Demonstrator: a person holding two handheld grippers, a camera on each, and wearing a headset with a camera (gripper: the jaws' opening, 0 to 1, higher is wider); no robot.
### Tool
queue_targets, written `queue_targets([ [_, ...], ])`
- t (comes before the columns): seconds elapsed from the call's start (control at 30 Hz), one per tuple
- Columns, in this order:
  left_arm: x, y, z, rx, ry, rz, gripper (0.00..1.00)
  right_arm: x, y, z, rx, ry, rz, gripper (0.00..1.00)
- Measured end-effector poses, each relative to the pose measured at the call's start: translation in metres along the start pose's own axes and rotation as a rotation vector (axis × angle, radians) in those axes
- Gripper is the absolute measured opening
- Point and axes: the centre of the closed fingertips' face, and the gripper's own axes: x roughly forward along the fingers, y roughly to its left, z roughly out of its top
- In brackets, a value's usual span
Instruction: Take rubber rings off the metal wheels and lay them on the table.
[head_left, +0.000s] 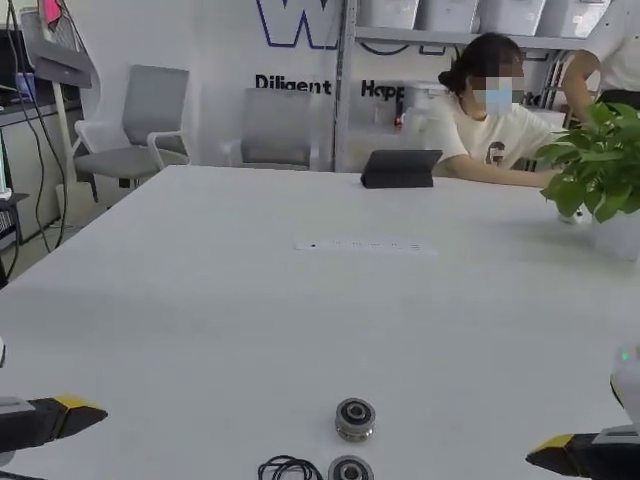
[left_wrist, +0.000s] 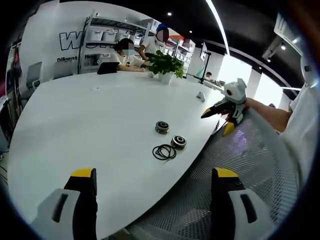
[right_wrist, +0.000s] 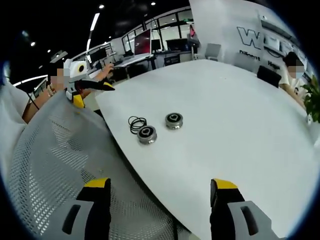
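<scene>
Lying flat, metal wheels point axes upward.

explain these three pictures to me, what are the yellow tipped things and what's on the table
No robot here: a person holds a pair of tongs in each hand. The head view comes from a camera on the person's head. The two round views come from cameras riding on the left tongs and the right tongs, whose yellow-tipped jaws rise from the bottom. Both pairs stand open and hold nothing. On the white table lie one metal wheel, a second wheel nearer the edge, and a small pile of loose black rubber rings.
</scene>
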Motion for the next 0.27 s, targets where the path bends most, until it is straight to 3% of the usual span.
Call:
queue_targets([
  [0.27,0.0012,-0.0026,0.0033,0.007,0.003,0.015,0.97,0.0004,0.0003,-0.0052,-0.018,0.028,-0.004,0.78],
])
